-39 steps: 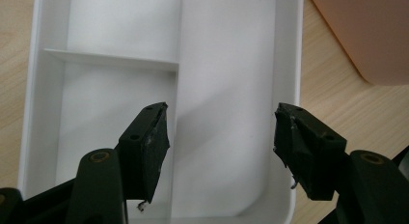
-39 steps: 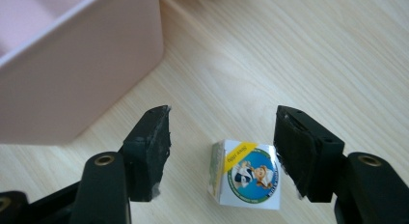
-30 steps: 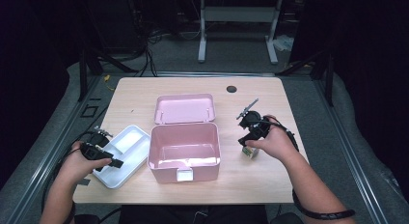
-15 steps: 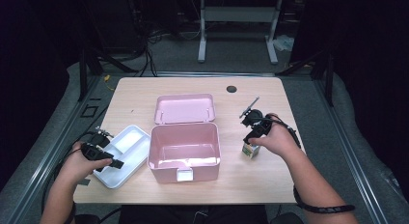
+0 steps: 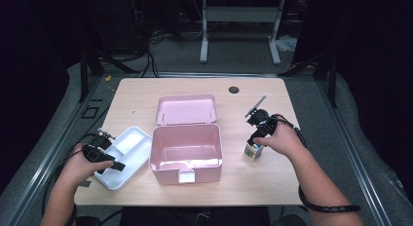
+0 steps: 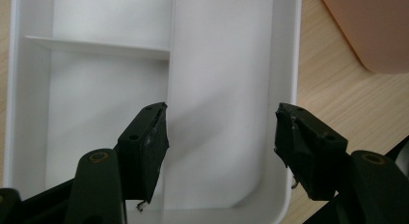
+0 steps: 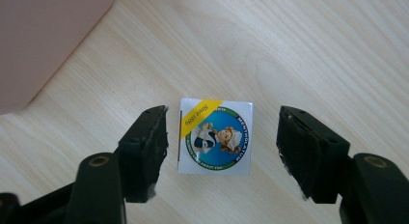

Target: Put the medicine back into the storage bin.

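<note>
A small white box with a blue and green round label and a yellow stripe stands on the wooden table, right of the pink bin. My right gripper hangs open straight above this small box, one jaw on each side, not touching it. My left gripper is open over the white divided tray, its jaws straddling the tray's long compartment near the tray's corner. From above, the left gripper sits at the near edge of the tray. Nothing lies in the pink bin.
The pink lid lies flat behind the bin. A dark round hole marks the table's far right. Cables trail from both grippers. Bare wood lies beyond the bin's right side and along the front edge.
My right gripper has drawn back toward the person and settled over the small box, which now shows beside the hand. The left gripper has stayed over the tray.
</note>
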